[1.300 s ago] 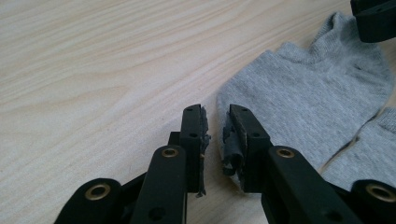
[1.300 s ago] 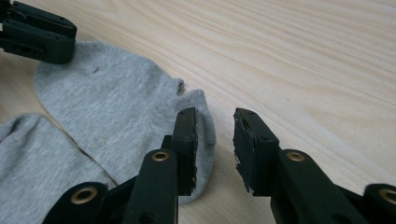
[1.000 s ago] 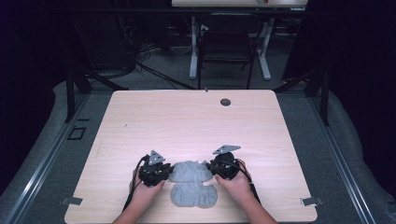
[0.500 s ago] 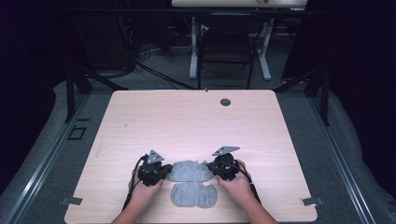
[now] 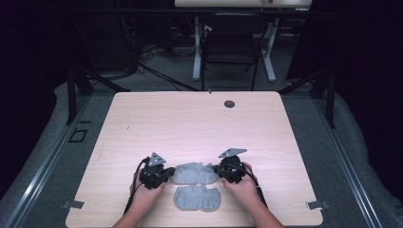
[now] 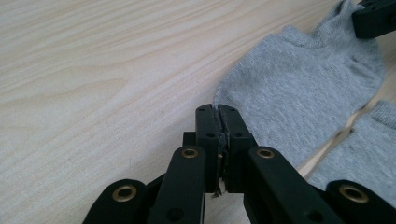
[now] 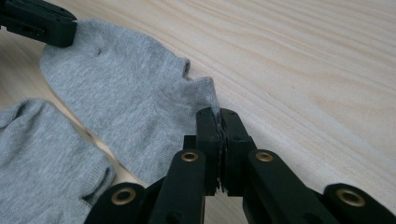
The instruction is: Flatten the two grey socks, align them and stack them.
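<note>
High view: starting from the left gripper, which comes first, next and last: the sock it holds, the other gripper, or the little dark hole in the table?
1. Held sock, right beside the left gripper.
2. Right gripper, across the sock.
3. Dark hole, near the table's far edge.

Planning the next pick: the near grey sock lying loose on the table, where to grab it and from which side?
Take the near sock at its two ends, one hand-held gripper per end, each coming in low from its own side. It lies flat and crosswise, so only its thin edges offer a pinch. The far sock is held that way: left hand-held gripper and right hand-held gripper shut on opposite ends.
</note>
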Motion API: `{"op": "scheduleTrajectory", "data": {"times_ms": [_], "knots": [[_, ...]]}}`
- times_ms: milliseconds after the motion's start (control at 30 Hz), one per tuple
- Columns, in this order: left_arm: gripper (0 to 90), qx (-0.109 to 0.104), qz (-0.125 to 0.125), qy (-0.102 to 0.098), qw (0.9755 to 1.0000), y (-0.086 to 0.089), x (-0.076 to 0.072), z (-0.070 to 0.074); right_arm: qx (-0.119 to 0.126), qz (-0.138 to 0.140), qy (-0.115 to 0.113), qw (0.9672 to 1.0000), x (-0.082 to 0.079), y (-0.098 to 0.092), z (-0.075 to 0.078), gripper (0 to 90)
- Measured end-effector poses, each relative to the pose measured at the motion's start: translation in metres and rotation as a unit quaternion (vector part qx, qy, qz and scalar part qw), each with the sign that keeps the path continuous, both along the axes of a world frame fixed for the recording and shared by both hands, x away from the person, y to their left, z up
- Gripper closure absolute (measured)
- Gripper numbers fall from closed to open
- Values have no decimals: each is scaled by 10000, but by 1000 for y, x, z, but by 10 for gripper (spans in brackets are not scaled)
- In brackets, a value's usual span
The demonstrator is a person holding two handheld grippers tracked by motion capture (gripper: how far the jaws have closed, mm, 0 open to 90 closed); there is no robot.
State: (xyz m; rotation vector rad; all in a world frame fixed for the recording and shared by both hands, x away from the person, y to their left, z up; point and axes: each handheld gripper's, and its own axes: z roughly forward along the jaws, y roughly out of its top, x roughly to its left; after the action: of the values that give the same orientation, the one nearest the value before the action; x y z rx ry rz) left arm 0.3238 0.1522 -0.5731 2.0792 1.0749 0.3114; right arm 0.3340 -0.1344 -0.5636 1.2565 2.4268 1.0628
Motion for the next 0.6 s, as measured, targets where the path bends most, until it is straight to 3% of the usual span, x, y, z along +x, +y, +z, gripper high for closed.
{"op": "scheduleTrajectory", "data": {"times_ms": [167,600], "knots": [[883,-126,-3,-17,9999,-1,-2,4,43,60,-32,10000,-2,0,5,880],[883,-193,-157,-226,9994,-2,-10,25,145,167,-248,9994,-9,-1,26,879]]}}
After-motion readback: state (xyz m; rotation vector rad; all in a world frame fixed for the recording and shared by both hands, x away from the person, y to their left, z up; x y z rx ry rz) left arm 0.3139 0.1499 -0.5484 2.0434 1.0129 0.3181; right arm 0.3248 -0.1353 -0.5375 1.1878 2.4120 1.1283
